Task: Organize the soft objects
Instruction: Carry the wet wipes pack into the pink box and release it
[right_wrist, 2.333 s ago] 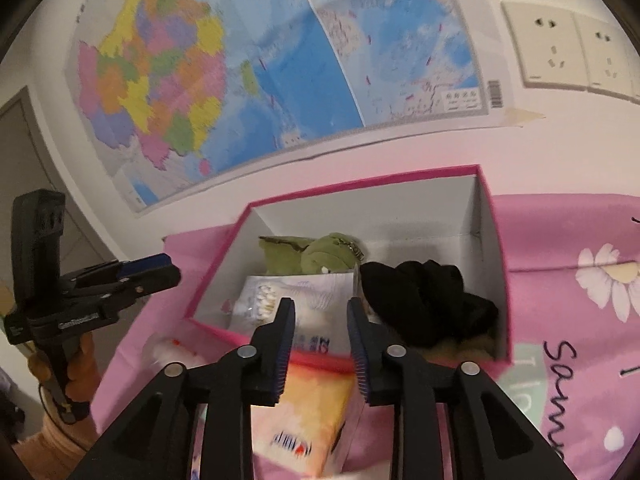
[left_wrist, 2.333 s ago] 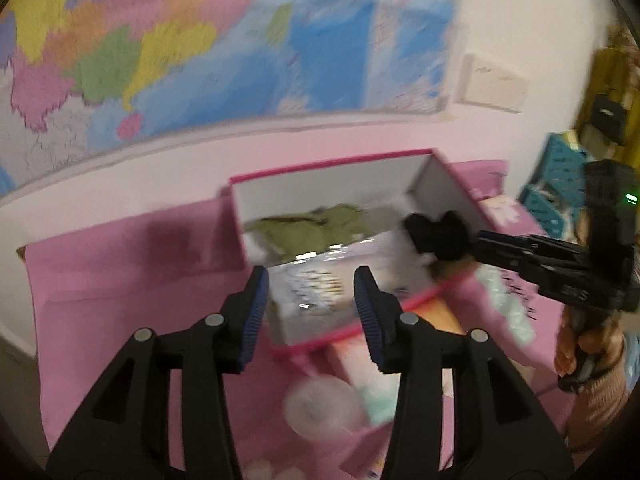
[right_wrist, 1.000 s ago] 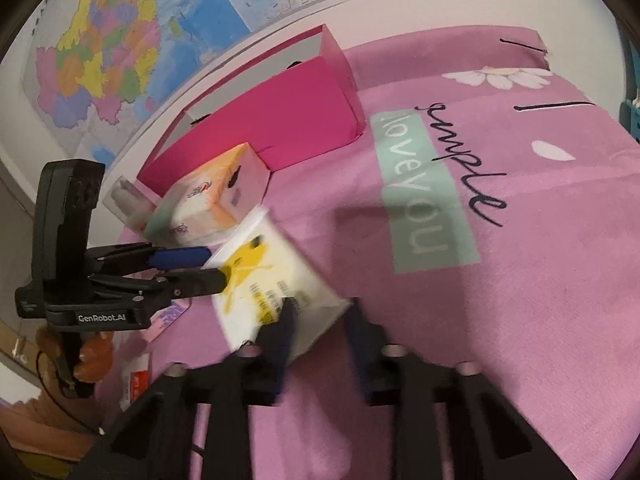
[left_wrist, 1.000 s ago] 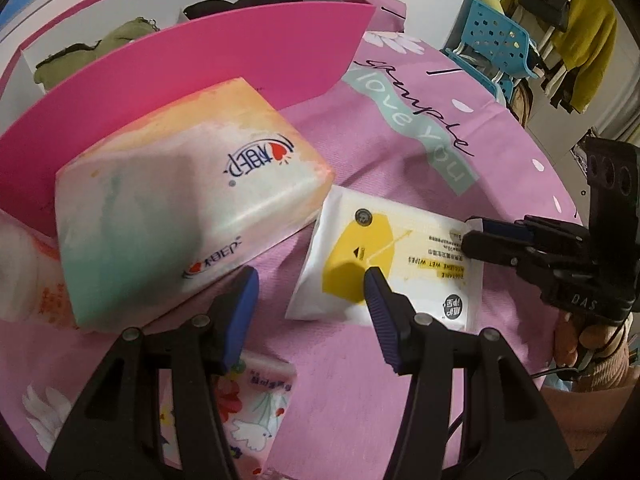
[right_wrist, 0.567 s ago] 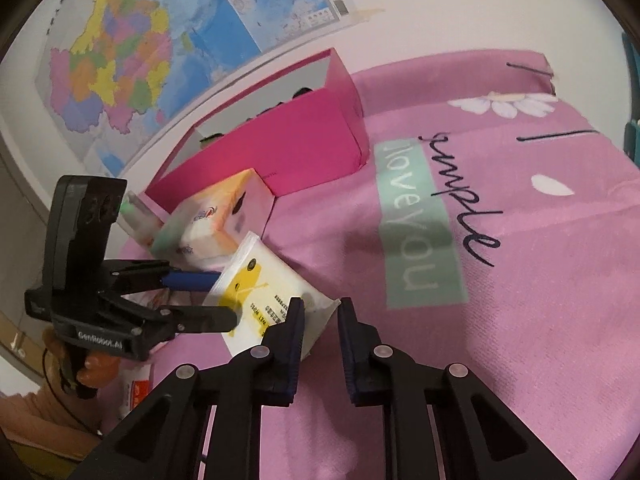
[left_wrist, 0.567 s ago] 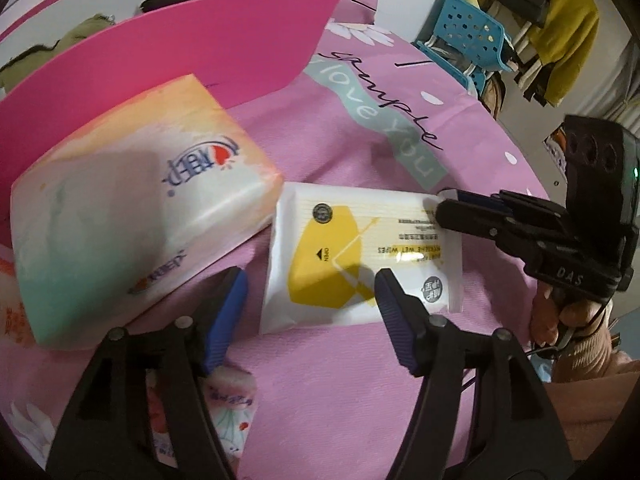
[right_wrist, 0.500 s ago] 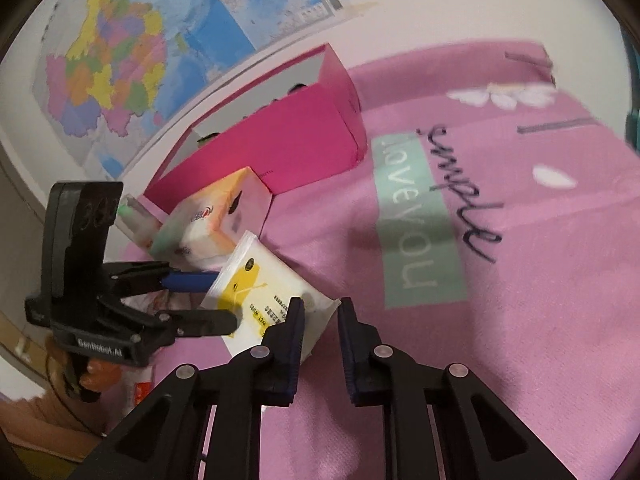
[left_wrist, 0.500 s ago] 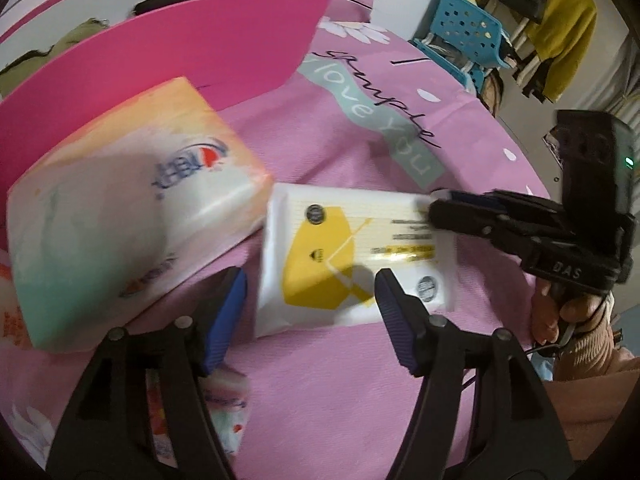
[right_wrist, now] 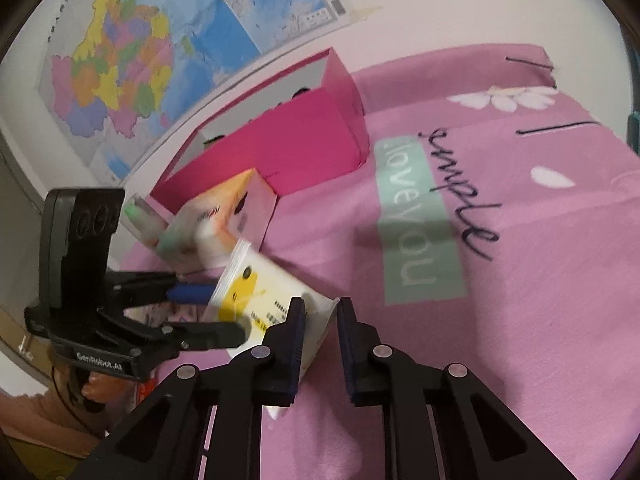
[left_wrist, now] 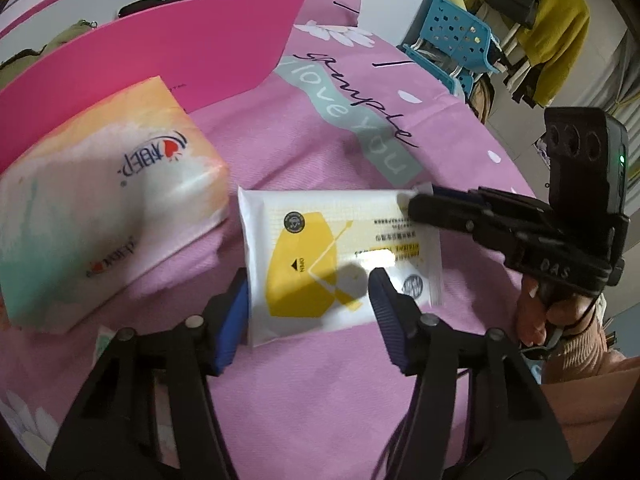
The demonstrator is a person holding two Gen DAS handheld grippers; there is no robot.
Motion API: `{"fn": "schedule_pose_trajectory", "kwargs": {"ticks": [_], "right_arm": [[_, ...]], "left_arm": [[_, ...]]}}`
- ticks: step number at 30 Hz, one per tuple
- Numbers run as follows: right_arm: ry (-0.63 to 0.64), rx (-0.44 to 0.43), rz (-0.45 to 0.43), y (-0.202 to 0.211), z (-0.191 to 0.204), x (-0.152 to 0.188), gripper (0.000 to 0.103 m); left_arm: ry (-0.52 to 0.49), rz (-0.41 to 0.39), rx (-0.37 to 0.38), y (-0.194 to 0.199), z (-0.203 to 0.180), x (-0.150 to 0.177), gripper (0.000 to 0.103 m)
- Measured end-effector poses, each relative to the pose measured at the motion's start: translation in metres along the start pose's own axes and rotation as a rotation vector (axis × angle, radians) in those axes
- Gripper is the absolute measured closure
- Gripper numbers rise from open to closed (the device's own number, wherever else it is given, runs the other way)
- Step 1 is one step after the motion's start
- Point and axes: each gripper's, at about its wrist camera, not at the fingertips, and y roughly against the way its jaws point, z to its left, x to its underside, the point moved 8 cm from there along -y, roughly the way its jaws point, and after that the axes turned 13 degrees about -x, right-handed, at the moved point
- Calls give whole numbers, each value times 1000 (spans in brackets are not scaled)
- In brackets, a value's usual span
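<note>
The wet-wipes pack [left_wrist: 340,256] lies flat on the pink-clothed desk [left_wrist: 320,400] just right of the tissue pack [left_wrist: 100,208], its right end pinched in your closing right hand-held gripper [left_wrist: 420,204] so your closing left hand-held gripper [left_wrist: 308,308] can straddle its near edge, not yet gripping.

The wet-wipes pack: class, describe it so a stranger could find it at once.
Start at the pink box on the pink cloth. In front lies a pastel tissue pack; beside that, the wet-wipes pack. Unlike the bulky tissues, it is flat, white, with a yellow panel.
</note>
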Motion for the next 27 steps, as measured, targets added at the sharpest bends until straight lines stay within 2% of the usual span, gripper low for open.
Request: {"fn": "schedule_pose_trajectory", "kwargs": {"ticks": [10, 27], "right_arm": [[34, -3, -17, 6, 6, -13, 87], [104, -41, -69, 14, 30, -46, 87]], "left_arm": [[-7, -65, -53, 21, -10, -2, 43], [22, -186, -85, 65, -6, -18, 43]]}}
